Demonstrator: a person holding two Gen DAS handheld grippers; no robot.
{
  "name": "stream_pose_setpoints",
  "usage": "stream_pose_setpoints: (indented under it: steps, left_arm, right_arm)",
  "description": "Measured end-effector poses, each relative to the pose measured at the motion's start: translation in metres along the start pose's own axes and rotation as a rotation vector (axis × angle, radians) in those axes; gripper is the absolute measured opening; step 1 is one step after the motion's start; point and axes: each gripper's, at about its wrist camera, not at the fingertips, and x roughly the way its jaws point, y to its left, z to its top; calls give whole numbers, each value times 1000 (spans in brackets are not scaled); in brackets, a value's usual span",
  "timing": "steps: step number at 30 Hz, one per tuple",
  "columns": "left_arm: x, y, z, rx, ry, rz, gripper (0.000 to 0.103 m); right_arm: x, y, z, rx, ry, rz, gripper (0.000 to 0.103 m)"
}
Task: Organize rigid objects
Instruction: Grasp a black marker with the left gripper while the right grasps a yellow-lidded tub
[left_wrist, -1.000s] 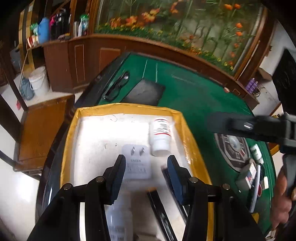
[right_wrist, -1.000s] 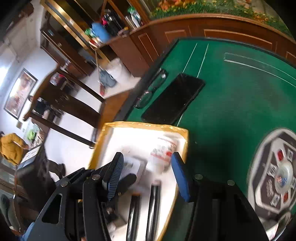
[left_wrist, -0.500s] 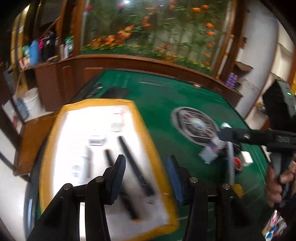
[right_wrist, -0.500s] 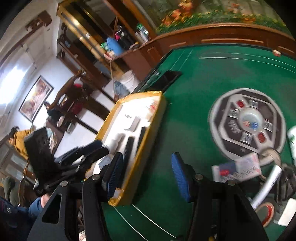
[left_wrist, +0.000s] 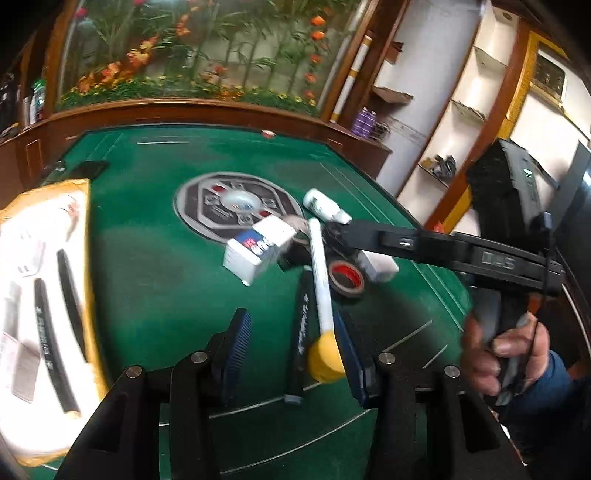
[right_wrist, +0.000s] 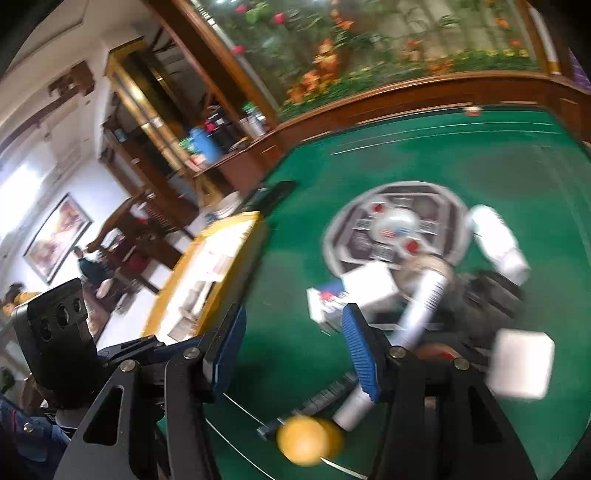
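Green table (left_wrist: 155, 266): white box (left_wrist: 258, 247) beside red tape roll (left_wrist: 346, 277).

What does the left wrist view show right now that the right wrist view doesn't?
Only the left wrist view: the red tape roll clearly, two black strips in the yellow-rimmed tray, and the right tongs reaching over the pile, with the hand on their handle. Only the right wrist view: the left unit's camera block. Both: green table, yellow-tipped white stick, white bottle, blue-and-white box.

Black gripper (left_wrist: 291, 343) frames, blue ribbed pads (left_wrist: 236, 345) — navy sleeve (left_wrist: 554, 391).
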Motion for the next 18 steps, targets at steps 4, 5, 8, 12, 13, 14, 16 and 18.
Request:
stream_pose_setpoints:
  steps: [4,5,8,12,13,14,16,18]
  left_arm:
    - [6,-2,-7,-2,1,-14,49]
    - [8,-1,-7,-22,21,-1,49]
    - [13,5,-7,-55,50,-39,47]
    - [15,4,-5,-19,65,-20,42]
    - [19,6,-5,-34,77,10,41]
    - [24,5,-5,-42,104,21,39]
    - [33,-5,-6,10,123,50,38]
    - [43,-10,-7,26,154,94,35]
  right_arm:
    - [-22,-15,-35,62,-15,-57,54]
    - [-26,-18,-44,81,-17,-59,54]
    - [-42,-23,-67,165,-27,-50,54]
    - [-62,-9,-86,114,-25,-81,54]
    - [-66,-5,-90,92,-26,-100,54]
    - [-69,-2,-95,72,-29,-114,54]
    - [-75,1,-103,60,-24,-108,54]
    - [-83,2,-107,54,-40,-88,54]
